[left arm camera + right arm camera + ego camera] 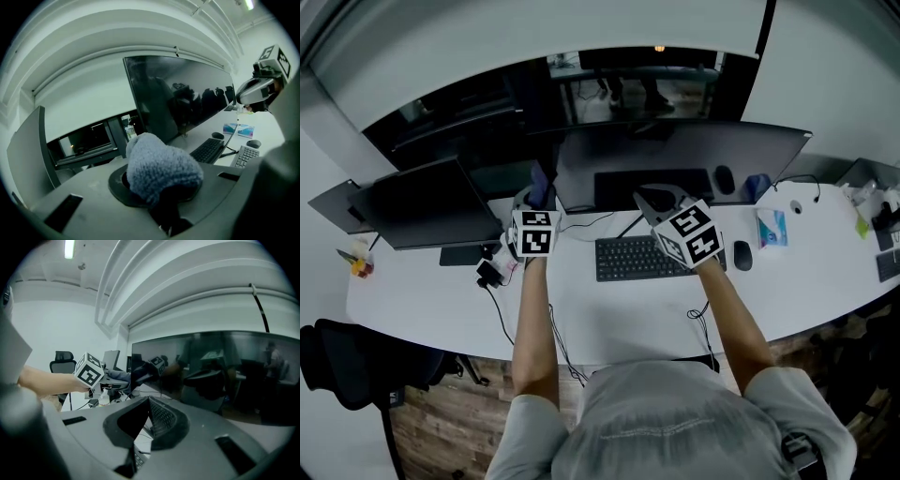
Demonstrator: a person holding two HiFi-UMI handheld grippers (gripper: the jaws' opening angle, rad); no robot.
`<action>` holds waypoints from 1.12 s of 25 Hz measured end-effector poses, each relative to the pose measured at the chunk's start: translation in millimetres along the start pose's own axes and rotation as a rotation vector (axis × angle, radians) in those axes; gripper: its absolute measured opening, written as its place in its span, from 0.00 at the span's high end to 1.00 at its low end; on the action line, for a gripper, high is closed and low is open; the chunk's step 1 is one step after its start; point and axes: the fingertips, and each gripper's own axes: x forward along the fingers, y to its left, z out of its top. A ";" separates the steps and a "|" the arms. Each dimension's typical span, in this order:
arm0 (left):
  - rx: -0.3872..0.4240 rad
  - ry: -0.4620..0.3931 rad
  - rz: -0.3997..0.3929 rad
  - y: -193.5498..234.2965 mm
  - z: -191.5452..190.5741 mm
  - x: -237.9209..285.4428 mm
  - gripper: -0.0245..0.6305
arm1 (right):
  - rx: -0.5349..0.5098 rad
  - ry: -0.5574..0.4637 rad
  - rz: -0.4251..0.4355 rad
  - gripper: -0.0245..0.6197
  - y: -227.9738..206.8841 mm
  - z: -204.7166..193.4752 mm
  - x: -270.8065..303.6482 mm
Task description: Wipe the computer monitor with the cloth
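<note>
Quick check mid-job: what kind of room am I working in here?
Most likely an office workstation: a long white curved desk carries a wide dark computer monitor, a black keyboard and a black mouse, with a black office chair beside it.

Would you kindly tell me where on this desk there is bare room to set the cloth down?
The widest bare patch of desk lies between the keyboard and the near edge. A smaller one lies right of the mouse. It is crowded around the plugs and cables beside the left monitor.
</note>
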 end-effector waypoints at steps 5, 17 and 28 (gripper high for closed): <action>-0.093 0.012 0.003 -10.2 -29.0 12.1 0.88 | 0.015 0.070 -0.012 0.95 -1.8 -28.7 -5.4; -0.257 0.090 -0.009 -32.5 -118.4 56.9 0.88 | 0.091 0.165 -0.070 0.95 -22.3 -81.9 -5.1; -0.612 0.098 -0.075 -48.9 -173.7 73.8 0.88 | 0.159 0.184 -0.124 0.95 -34.3 -106.4 -17.4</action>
